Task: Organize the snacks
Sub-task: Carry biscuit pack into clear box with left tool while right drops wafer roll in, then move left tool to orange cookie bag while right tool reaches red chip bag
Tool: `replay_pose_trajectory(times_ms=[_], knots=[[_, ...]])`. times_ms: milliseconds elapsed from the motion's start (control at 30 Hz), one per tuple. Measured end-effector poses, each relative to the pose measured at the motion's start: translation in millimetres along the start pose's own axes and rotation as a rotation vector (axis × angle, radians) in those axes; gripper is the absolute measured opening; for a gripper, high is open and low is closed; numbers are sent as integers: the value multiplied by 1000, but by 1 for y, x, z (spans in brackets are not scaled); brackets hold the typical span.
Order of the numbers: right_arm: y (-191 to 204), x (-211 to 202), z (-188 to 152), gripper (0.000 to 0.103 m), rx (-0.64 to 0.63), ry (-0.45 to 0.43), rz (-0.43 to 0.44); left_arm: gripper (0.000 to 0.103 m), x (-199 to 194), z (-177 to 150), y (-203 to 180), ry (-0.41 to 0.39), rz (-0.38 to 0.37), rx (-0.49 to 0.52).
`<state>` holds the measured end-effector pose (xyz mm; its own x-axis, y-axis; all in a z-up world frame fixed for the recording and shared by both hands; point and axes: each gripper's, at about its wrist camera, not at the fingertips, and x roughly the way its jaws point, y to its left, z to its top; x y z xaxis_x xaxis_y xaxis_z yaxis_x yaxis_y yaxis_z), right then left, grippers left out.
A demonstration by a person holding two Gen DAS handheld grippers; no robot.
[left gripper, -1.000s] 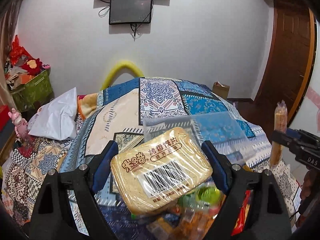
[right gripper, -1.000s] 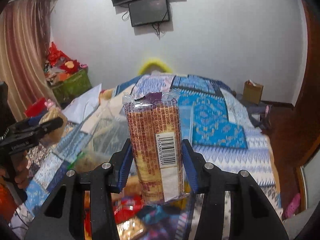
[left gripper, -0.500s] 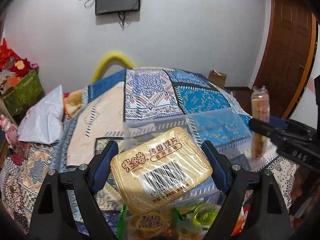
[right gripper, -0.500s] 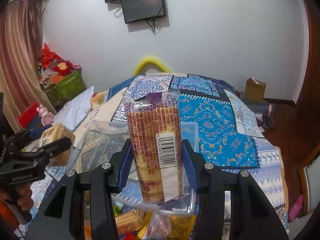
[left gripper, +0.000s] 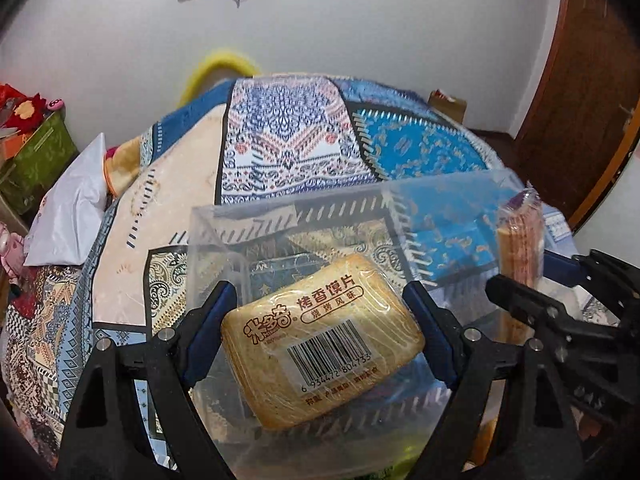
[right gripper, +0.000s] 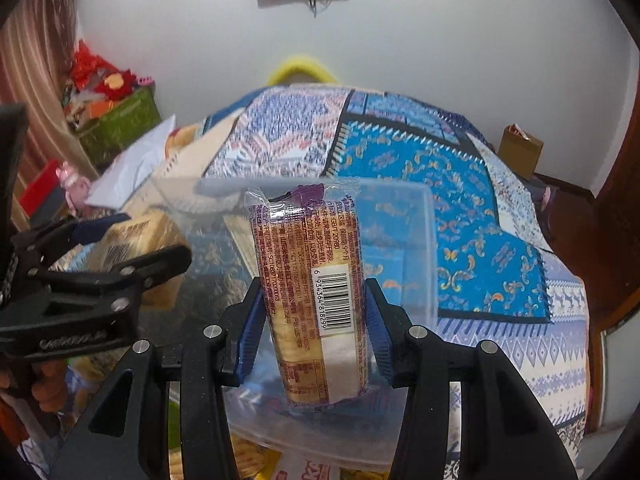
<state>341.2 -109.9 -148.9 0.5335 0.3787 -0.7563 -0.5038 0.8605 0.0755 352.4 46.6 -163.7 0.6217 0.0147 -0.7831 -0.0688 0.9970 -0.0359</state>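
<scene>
My left gripper (left gripper: 320,332) is shut on a yellow pack of toasted bun slices (left gripper: 320,344) and holds it over a clear plastic bin (left gripper: 288,216) on the bed. My right gripper (right gripper: 314,320) is shut on a tall pack of biscuits (right gripper: 312,280), held upright over the same bin (right gripper: 424,240). The right gripper and its biscuit pack (left gripper: 520,248) show at the right of the left wrist view. The left gripper with the yellow pack (right gripper: 132,240) shows at the left of the right wrist view.
The bin stands on a patterned bedspread (left gripper: 288,136). More snack packs (right gripper: 248,456) lie in front of the bin, mostly hidden. A white pillow (left gripper: 72,208) and a green box (left gripper: 36,156) are at the left. A wooden door (left gripper: 580,80) is at the right.
Both grippers have moved forward and down with their packs, from above the loose snacks to over the clear bin. The two grippers have come closer together.
</scene>
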Motion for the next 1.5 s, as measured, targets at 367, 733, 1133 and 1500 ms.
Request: replay_pose_trajectory(times_ms=[367, 733, 1133, 1500], knots=[[8, 10, -6, 45, -35, 61, -5, 85, 25, -5, -4, 119, 6, 18], [4, -5, -7, 62, 14, 34, 4, 85, 4, -4, 6, 88, -72, -41], [9, -78, -9, 63, 13, -95, -5, 85, -92, -13, 14, -80, -63, -20], [25, -137, -43, 73, -9, -181, -21, 85, -174, -59, 3, -187, -54, 54]])
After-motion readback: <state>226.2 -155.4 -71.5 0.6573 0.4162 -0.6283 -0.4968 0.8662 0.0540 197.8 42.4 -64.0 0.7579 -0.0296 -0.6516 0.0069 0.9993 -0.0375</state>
